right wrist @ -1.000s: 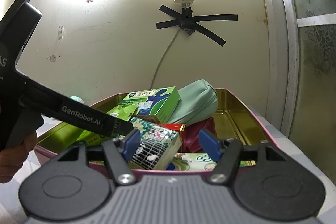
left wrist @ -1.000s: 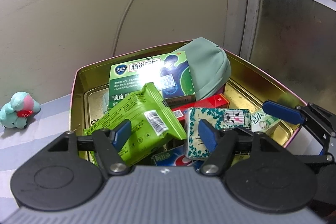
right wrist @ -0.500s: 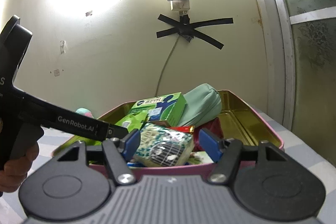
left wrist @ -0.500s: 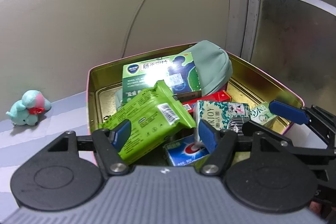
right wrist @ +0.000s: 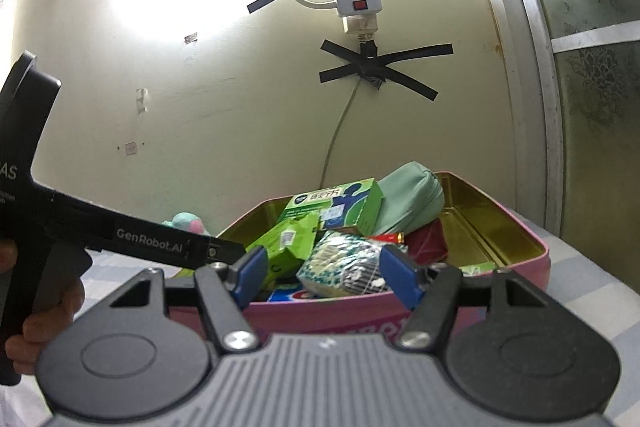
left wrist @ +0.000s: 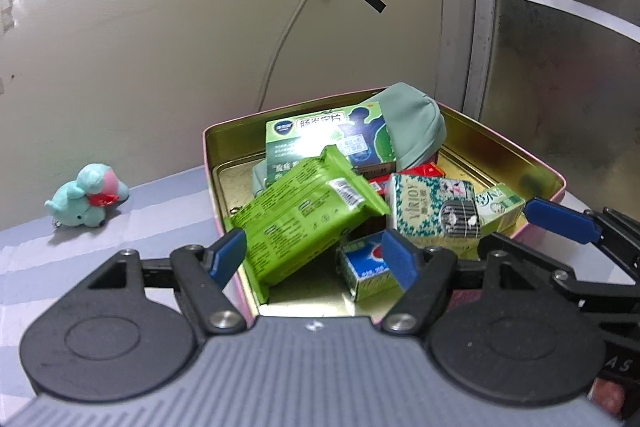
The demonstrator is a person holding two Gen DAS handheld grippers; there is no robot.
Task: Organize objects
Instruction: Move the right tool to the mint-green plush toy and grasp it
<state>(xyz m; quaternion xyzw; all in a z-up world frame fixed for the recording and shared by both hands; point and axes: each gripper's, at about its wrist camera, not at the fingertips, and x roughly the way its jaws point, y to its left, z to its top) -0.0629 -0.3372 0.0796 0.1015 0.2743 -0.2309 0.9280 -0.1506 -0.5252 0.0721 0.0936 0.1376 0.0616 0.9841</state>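
The left hand-held gripper [left wrist: 314, 259] is hovering just short of the pink tin [left wrist: 554, 179] with its jaws opening; nothing is pinched, though the lime-green wipes pack [left wrist: 308, 223] is showing in the gap beyond the pads. The right hand-held gripper [right wrist: 322, 275] is holding its jaws spread near the tin's front wall, gripping nothing; the floral tissue pack [right wrist: 344, 263] is lying behind the gap, inside the tin. The tin is sitting on a pale striped surface, possibly a table, against the wall. Inside it, a green medicine box [left wrist: 330, 143] is leaning on a mint pouch [left wrist: 416, 125]; the wipes pack is lying tilted in front, beside the tissue pack and above a small blue-and-white box [left wrist: 366, 265]. A teal plush toy [left wrist: 86, 197] is lying well apart from the tin, to its left. From the right wrist view, a hand [right wrist: 44, 323] is gripping the left device's handle.
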